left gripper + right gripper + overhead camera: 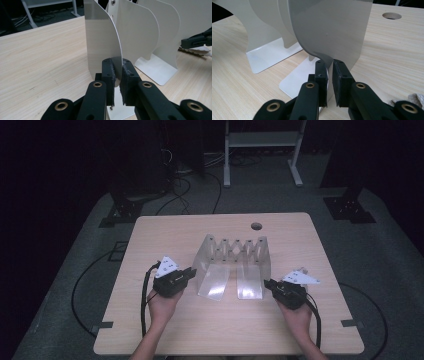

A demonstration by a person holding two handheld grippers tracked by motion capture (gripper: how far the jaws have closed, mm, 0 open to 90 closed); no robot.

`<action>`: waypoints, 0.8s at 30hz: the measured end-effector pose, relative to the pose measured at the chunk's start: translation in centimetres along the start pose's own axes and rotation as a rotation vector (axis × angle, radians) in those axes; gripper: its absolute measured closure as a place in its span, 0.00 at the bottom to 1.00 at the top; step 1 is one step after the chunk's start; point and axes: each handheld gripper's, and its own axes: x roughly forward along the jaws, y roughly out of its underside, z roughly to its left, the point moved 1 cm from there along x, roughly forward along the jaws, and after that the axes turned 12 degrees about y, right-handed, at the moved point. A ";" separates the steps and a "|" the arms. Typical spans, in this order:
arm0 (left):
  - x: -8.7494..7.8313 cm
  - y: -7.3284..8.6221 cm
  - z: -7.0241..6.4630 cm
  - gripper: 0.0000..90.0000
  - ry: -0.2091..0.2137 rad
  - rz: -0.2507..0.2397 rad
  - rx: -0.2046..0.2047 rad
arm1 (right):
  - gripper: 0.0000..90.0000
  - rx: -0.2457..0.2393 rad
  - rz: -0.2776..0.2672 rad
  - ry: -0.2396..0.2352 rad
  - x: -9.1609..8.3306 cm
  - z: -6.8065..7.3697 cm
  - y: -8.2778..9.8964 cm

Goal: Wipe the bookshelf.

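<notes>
A white metal expanding rack [235, 252] with several upright plates and scissor links stands mid-table. My left gripper [192, 271] is at its left end. In the left gripper view that gripper [118, 67] is shut on the curved edge of the left end plate [100, 42], pads pressing both faces. My right gripper [267, 283] is at the rack's right end. The right gripper view has it [329, 66] shut on the lower edge of the right end plate [332, 30]. The right gripper [197, 40] also appears far off in the left gripper view.
The rack's flat white feet [215, 285] lie on the wooden table [150, 235] toward me. A round cable hole [256, 226] sits near the table's far edge. Cables [80, 285] trail over the grey floor, and a white desk frame [262, 140] stands behind.
</notes>
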 end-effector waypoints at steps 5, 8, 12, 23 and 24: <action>-0.4 0.3 -0.3 0.92 -0.020 -0.010 -0.012 | 0.91 0.003 -0.003 -0.011 0.2 0.0 0.0; -0.3 0.3 -0.6 0.91 -0.032 -0.020 -0.022 | 0.91 -0.001 -0.006 -0.018 0.4 0.0 -0.1; 0.0 0.4 -0.7 0.91 -0.031 -0.031 -0.035 | 0.91 0.004 -0.010 -0.030 0.6 -0.1 -0.1; 1.0 0.0 -1.1 0.87 -0.013 -0.038 -0.041 | 0.91 0.005 -0.009 -0.045 1.2 -0.9 -0.5; 1.1 0.0 -1.1 0.87 -0.011 -0.037 -0.041 | 0.91 0.006 -0.012 -0.046 1.3 -1.0 -0.5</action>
